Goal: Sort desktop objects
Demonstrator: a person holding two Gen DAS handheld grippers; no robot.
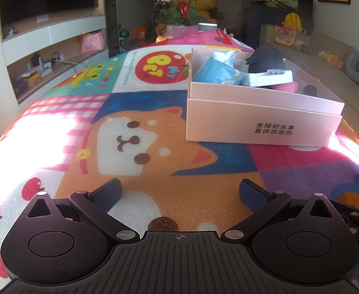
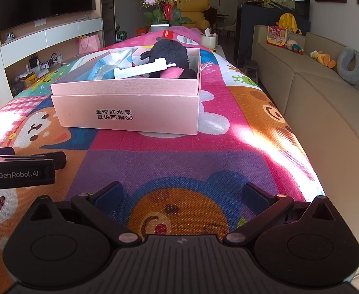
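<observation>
The table [image 2: 169, 161], under its cartoon mat, looks bare apart from the pink box [image 2: 128, 107] at upper left, already holding a dark plush [image 2: 169, 51], blue packet [image 1: 213, 71] and white case [image 2: 140, 69]. Sorting seems nearly done. Left gripper [image 1: 179, 191] and right gripper [image 2: 181, 193] hang with fingers spread, empty.

Sharp fisheye views, blown-out sun patches

Pink box [image 2: 130, 112] front: "全球好水果 直供百果园". Left hand-held gripper [image 2: 20, 169]: "GenRobot.AI". Mat [image 1: 159, 68]: "MY PET".

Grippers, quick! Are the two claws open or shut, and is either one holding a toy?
Left gripper: open, holding nothing, above the cartoon mat.
Right gripper: open, holding nothing.
</observation>
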